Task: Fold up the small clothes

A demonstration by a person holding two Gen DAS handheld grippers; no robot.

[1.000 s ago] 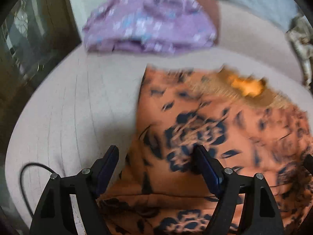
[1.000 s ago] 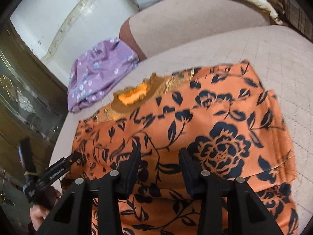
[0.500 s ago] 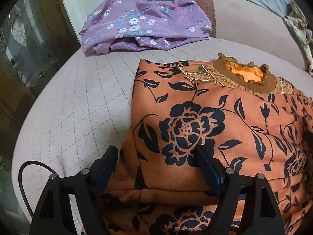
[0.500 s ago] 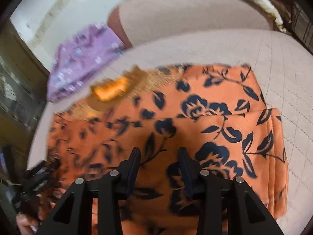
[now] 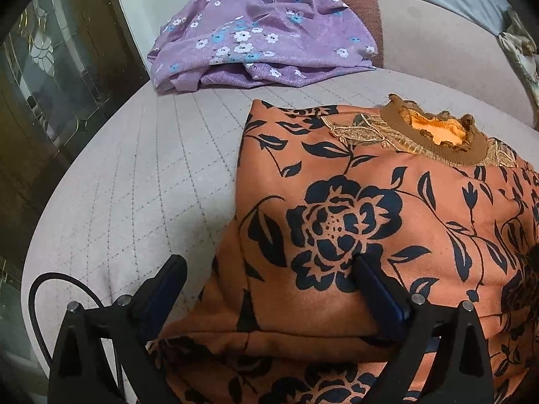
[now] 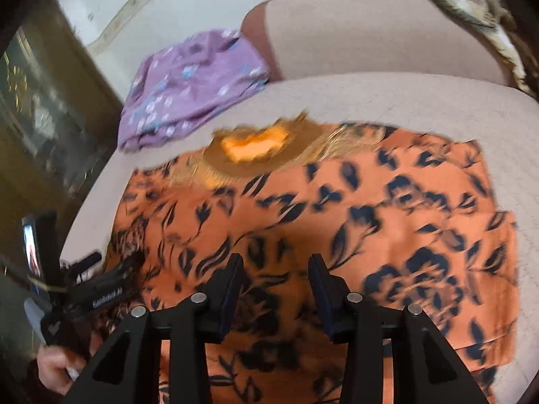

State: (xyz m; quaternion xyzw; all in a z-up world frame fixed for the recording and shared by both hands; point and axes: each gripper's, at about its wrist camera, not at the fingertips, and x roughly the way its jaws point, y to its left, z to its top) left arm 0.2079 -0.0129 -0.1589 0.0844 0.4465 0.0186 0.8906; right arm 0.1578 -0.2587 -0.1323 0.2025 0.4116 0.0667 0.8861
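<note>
Orange top (image 5: 353, 202) flat on the sofa (image 5: 141, 181)
My left gripper (image 5: 269, 279) jaws just spread, released; right gripper (image 6: 274, 276) jaws part-open, gripping nothing

Quilted beige cushion (image 5: 141, 181) carries orange floral garment (image 5: 370, 208); purple floral garment (image 5: 262, 40) at far edge.

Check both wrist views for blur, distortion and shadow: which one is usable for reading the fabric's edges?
Left wrist view: sharp; the orange floral top and purple garment show crisp prints, with fisheye bending of the cushion seams and a soft shadow beside the fold. Right wrist view: motion-smeared, the top's collar and print streaked, so edges read poorly.
</note>
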